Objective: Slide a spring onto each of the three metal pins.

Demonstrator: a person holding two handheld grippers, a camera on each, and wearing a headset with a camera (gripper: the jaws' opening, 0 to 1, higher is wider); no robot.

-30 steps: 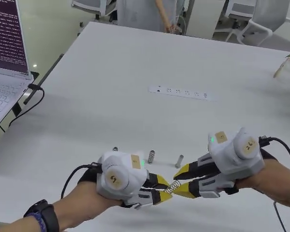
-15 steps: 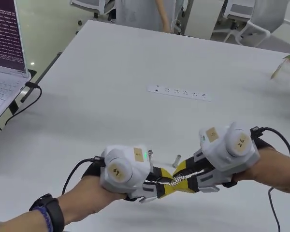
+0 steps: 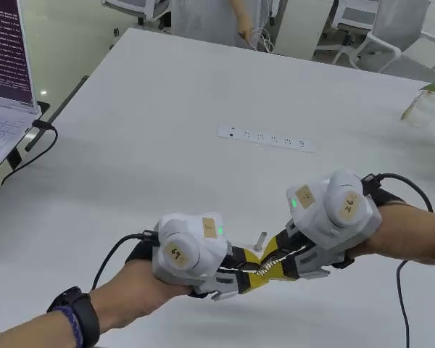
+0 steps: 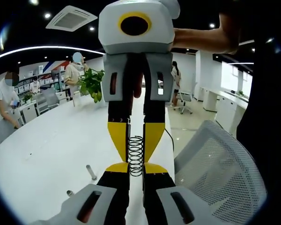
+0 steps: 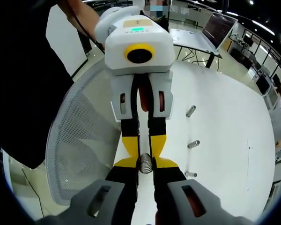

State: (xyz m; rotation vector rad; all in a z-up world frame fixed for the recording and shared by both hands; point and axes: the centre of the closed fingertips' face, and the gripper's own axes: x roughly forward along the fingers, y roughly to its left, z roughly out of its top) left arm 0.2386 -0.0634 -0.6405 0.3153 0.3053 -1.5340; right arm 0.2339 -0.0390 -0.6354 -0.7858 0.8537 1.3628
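Head view: the left gripper (image 3: 248, 277) and right gripper (image 3: 270, 262) meet tip to tip at lower centre. A second ago the tips were apart with the spring (image 3: 264, 265) stretched between them. Now they overlap and the spring is short and mostly hidden. One pin (image 3: 261, 241) lies on the table (image 3: 167, 109) just behind the tips.

Left gripper view: the left gripper (image 4: 136, 171) at bottom centre has its jaws at a narrow gap, pinching the lower end of the spring (image 4: 136, 154). The right gripper (image 4: 136, 140) comes down from the top, tips flanking the upper coils, open only spring-wide. Two pins (image 4: 91, 172) sit lower left, well apart.

Right gripper view: the right gripper (image 5: 145, 168) is almost closed on the spring (image 5: 145, 163), seen end-on. The left gripper (image 5: 144, 146) is touching just above. Three pins (image 5: 193, 144) lie in the right half.

Read: looks like a handover or regrip. This spring is airborne and on no pin yet.
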